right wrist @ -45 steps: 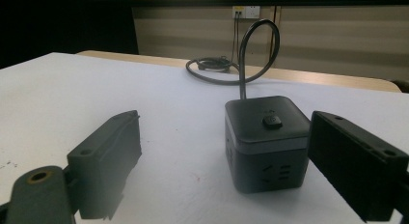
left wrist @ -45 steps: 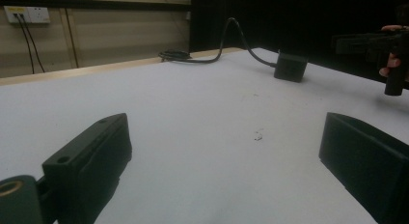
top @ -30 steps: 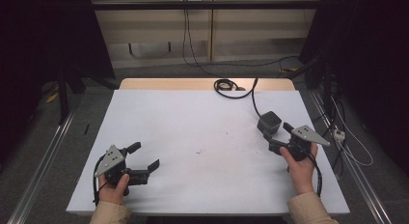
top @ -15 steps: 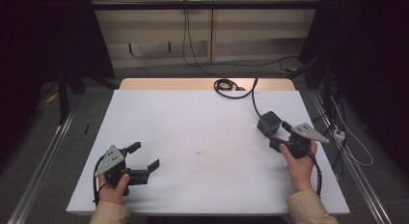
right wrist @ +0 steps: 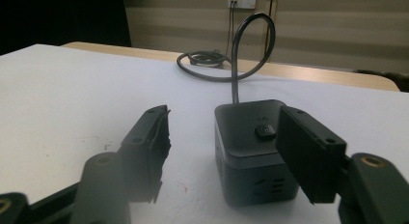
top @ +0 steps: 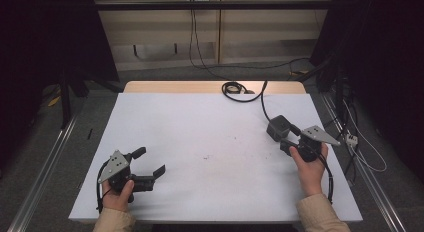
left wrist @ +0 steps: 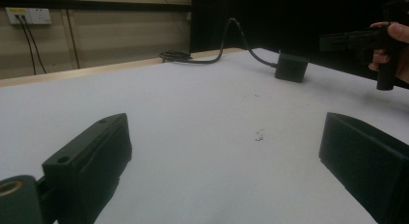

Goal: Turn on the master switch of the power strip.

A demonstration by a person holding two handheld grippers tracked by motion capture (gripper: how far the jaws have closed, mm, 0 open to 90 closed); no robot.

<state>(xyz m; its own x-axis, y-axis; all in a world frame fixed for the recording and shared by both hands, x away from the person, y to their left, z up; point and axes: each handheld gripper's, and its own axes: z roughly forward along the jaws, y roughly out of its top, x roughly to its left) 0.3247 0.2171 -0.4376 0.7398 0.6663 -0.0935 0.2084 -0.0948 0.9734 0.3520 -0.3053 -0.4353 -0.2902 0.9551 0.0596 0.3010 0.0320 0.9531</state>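
Since the earlier frames the right gripper (top: pixel 286 140) has been narrowing its jaws, while both hands hold the same places on the table (top: pixel 200 122). In the high view the right gripper sits at about four o'clock on the white top, its tips just beside the dark cube-shaped power block (top: pixel 278 127); the block's cable (top: pixel 262 101) runs toward twelve o'clock into a coil (top: pixel 235 88) on the wooden edge. The left gripper (top: pixel 149 162) rests near eight o'clock, jaws spread with nothing between them. The left gripper view shows those two jaws wide apart over bare white surface, small dark specks (left wrist: pixel 259 136) ahead, and the power block (left wrist: pixel 291 66) far off at one o'clock beside the other hand's tool. The right gripper view adds what the others lack: a round button (right wrist: pixel 264 132) on the block's top and faint vent slots on its front. Here the jaws stand partly spread, the right one overlapping the block's right edge, the left one clear of it; contact cannot be told. No writing is legible anywhere.
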